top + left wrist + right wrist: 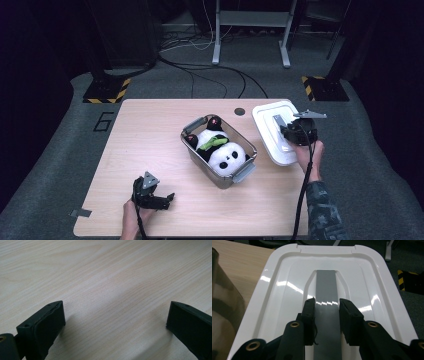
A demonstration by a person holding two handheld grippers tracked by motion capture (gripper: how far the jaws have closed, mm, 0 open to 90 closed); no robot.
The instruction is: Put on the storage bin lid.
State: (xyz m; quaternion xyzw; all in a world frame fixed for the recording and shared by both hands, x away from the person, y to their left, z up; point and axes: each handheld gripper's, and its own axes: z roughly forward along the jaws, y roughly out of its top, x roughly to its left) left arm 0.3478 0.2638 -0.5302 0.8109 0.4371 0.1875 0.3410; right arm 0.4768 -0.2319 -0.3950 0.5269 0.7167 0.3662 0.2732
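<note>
The left gripper point(159, 196) rests low on the wooden table point(150, 130) near the person's edge, its jaws spread wide over bare wood with nothing between them, as the left gripper view shows. Up and to its right, in the middle of the table, sits a clear plastic bin point(220, 150) with grey end handles, and a plush panda point(225, 152) lies inside it on its back with a green bit across its chest. Right of the bin, the right gripper point(286, 131) has its jaws drawn in narrow on the grey handle strip point(325, 290) that runs down the middle of the white lid point(287, 290); in the right gripper view the pads press on either side of that strip. The lid sits tilted at the table's right edge, partly past it, just beside the bin. It looks light, stiff and thin, and its glossy surface would probably slip if pinched at the rim. The raised central strip seems the only sure hold. Held there, the wide lid may tip or swing, so it wants level carrying.
</note>
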